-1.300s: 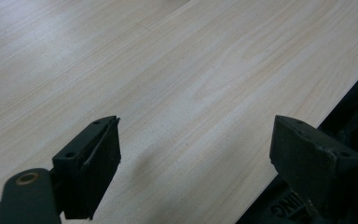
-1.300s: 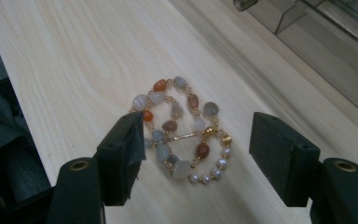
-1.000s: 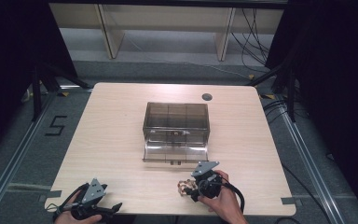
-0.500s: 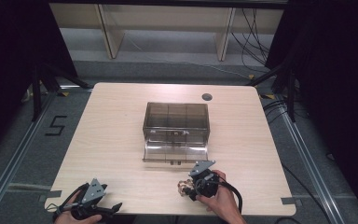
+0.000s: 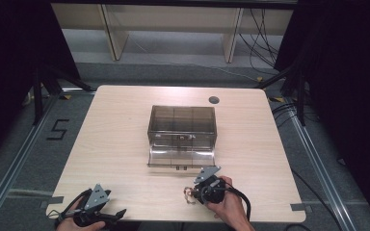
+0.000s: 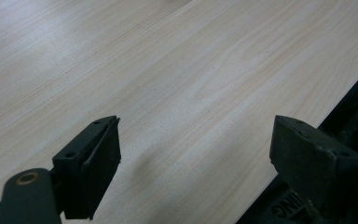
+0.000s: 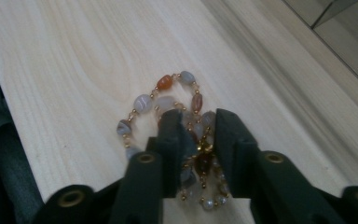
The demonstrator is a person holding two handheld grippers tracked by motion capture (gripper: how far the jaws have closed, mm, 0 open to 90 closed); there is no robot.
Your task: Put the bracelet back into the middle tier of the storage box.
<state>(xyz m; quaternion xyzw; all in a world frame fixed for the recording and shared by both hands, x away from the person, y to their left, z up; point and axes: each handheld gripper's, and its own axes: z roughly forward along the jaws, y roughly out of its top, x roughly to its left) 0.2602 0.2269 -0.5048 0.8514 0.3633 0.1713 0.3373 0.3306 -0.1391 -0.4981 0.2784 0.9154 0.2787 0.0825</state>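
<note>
Pale table [image 5: 125, 130], right gripper [image 7: 196, 133] fingers just closed onto bead bracelet [image 7: 163, 100] (near front edge), left gripper [image 6: 191, 154] fingers apart.

The left gripper [image 5: 119, 212] lies low at the near left edge of the counter [image 5: 125, 144], held in the person's left hand [image 5: 70, 224], its jaws standing wide apart with nothing between them. The right gripper [image 5: 191, 193] sits at the near edge further right, gripped from behind by the right hand [image 5: 229, 209] and pointing leftward; its jaws have just been closing and now pinch a beaded bracelet [image 7: 168, 100].
</note>
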